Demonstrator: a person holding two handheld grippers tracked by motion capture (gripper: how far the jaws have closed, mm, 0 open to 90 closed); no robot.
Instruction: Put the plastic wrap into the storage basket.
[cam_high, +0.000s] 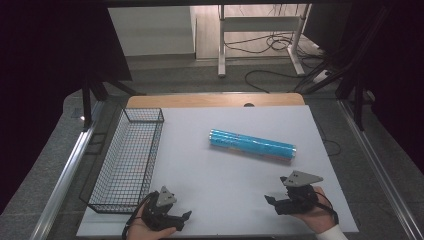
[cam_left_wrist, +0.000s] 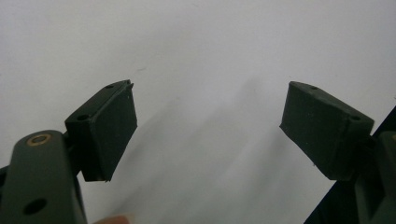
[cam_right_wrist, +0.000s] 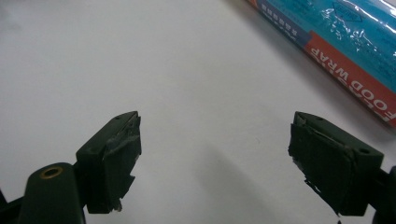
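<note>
Two grippers at near edge of white desk, each held in person's hand. Left gripper at 7 o'clock, fingers spread wide, nothing between them, bare desk beneath. Right gripper at 5 o'clock, fingers likewise wide and empty. Blue food wrap roll lies flat near desk centre, toward 1 o'clock, well apart from both grippers. Black wire basket along desk edge at 9 o'clock, just beyond left gripper.
</note>
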